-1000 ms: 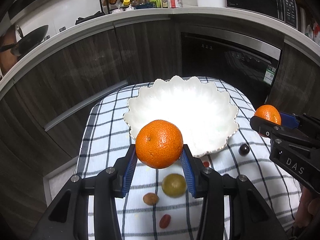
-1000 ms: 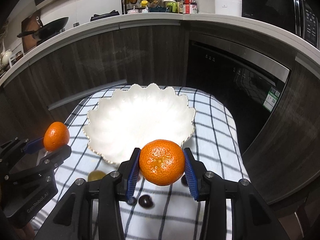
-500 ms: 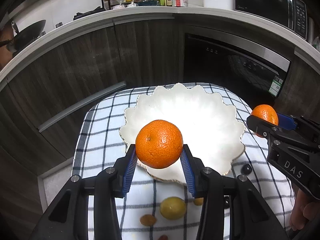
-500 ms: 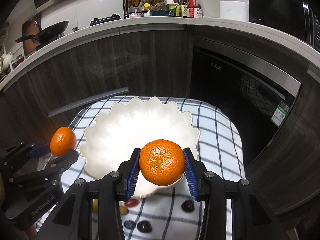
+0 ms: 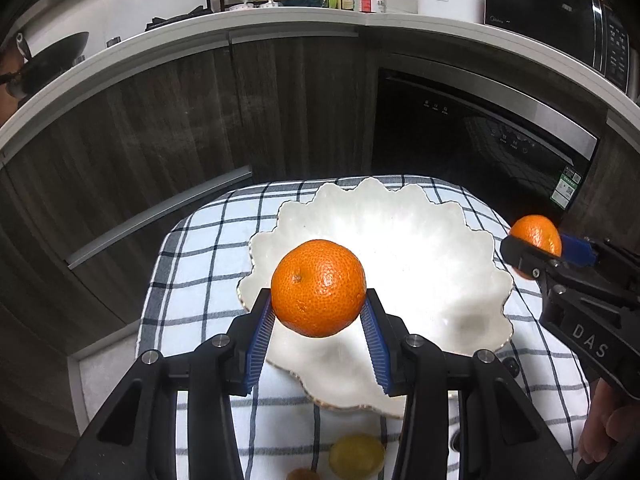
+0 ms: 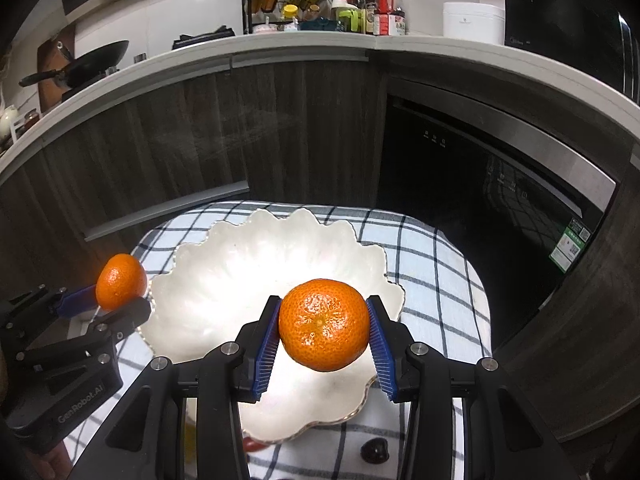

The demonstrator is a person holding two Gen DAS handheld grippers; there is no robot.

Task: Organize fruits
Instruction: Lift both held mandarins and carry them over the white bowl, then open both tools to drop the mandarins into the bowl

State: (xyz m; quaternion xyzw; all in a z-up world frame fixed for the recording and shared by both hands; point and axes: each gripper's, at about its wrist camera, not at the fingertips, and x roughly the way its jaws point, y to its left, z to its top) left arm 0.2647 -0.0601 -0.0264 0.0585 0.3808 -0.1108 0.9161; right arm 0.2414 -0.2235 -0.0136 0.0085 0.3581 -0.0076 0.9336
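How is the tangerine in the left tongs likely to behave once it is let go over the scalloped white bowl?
The tangerine is round, so it will probably roll toward the low middle of the white bowl. Its pebbled peel between ribbed blue pads suggests little slipping while held. The bowl looks shallow, so a hard drop might send it out.

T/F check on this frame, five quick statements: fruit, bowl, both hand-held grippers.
1. The left hand-held gripper is shut on an orange. True.
2. The right hand-held gripper is empty. False: its pads clamp a second orange.
3. The white scalloped bowl already has fruit in it. False: nothing lies in the part of it that shows.
4. The bowl sits on a checked cloth. True.
5. A yellow-green fruit lies inside the bowl. False: it lies on the cloth, on the near side of the bowl.
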